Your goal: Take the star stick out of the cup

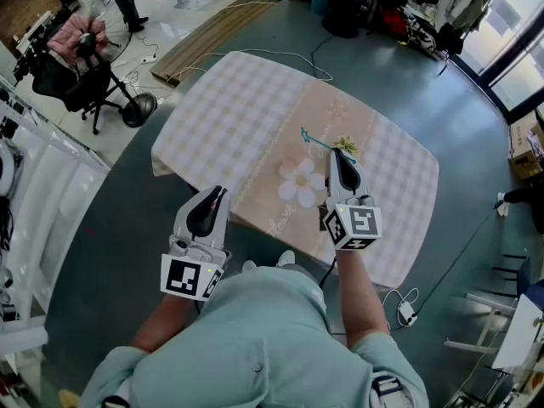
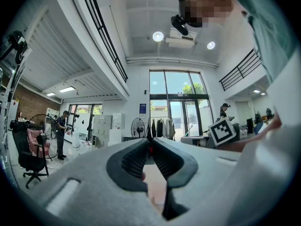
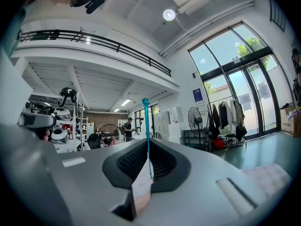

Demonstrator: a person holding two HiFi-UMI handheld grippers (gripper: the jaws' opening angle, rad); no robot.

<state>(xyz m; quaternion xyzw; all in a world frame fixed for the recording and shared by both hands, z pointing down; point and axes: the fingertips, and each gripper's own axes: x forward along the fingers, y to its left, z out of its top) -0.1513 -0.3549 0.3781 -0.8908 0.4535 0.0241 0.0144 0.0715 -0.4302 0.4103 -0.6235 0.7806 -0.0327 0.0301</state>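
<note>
A thin teal star stick (image 1: 316, 140) slants up and to the left over the table, a pale yellow star shape (image 1: 347, 147) at its lower end. My right gripper (image 1: 338, 153) is shut on it just beside that star. In the right gripper view the stick (image 3: 146, 126) rises from between the closed pads of the right gripper (image 3: 147, 145) to a small ball tip. My left gripper (image 1: 219, 191) hovers at the table's near edge, shut with nothing in it; the left gripper (image 2: 150, 142) shows its pads meeting. I cannot make out a cup.
The table (image 1: 229, 109) wears a checked cloth with a pink centre strip and a white flower print (image 1: 302, 181). On the floor are a standing fan (image 1: 89, 45), a cable (image 1: 442, 270) with a plug, and a mat (image 1: 208, 36). A person stands far left.
</note>
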